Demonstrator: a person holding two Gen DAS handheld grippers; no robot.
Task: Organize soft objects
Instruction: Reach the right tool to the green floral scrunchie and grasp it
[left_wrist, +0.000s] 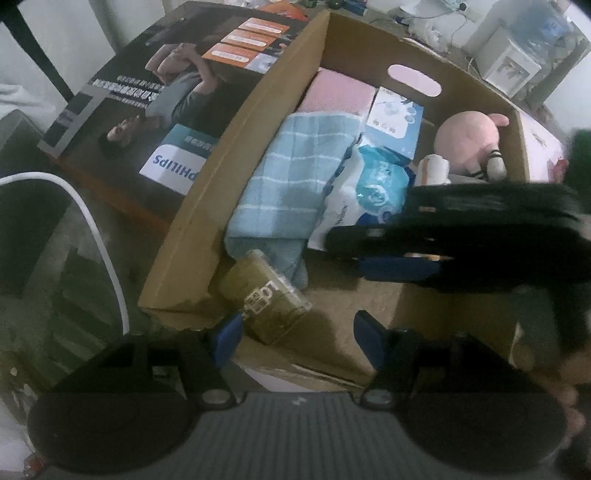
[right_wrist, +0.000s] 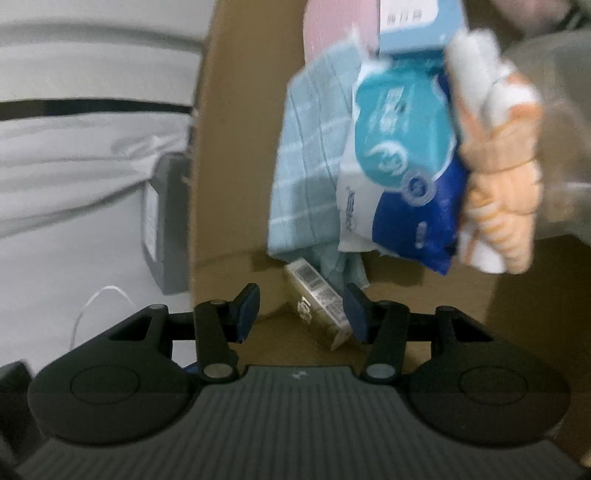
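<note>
Left wrist view looks almost straight down into a cardboard box (left_wrist: 236, 155) where the soft things lie packed: a blue checked towel (left_wrist: 295, 173) along the nine o'clock wall, a pink folded cloth (left_wrist: 338, 94) at twelve o'clock of it, a blue tissue pack (left_wrist: 373, 188) touching its three o'clock edge, and a pink plush toy (left_wrist: 469, 142) in the two o'clock corner. A small tan packet (left_wrist: 264, 295) rests on the box floor at six o'clock of the towel.

Left tool (left_wrist: 299, 332) hangs over that packet, jaws spread, pinching nothing. Right tool (left_wrist: 369, 251) reaches in from three o'clock, blurred; in its own view the right tool's (right_wrist: 301, 314) jaws are spread and empty, with the packet (right_wrist: 319, 302) lying beyond them and an orange-and-white plush (right_wrist: 498, 177) close to the tissue pack.

Risks, as I judge them: both tools crowd one corner and could knock together. A closing jaw may snag the towel's loose hem rather than the packet. Dragging anything outward could topple the leaning tissue pack onto the bare floor.
</note>
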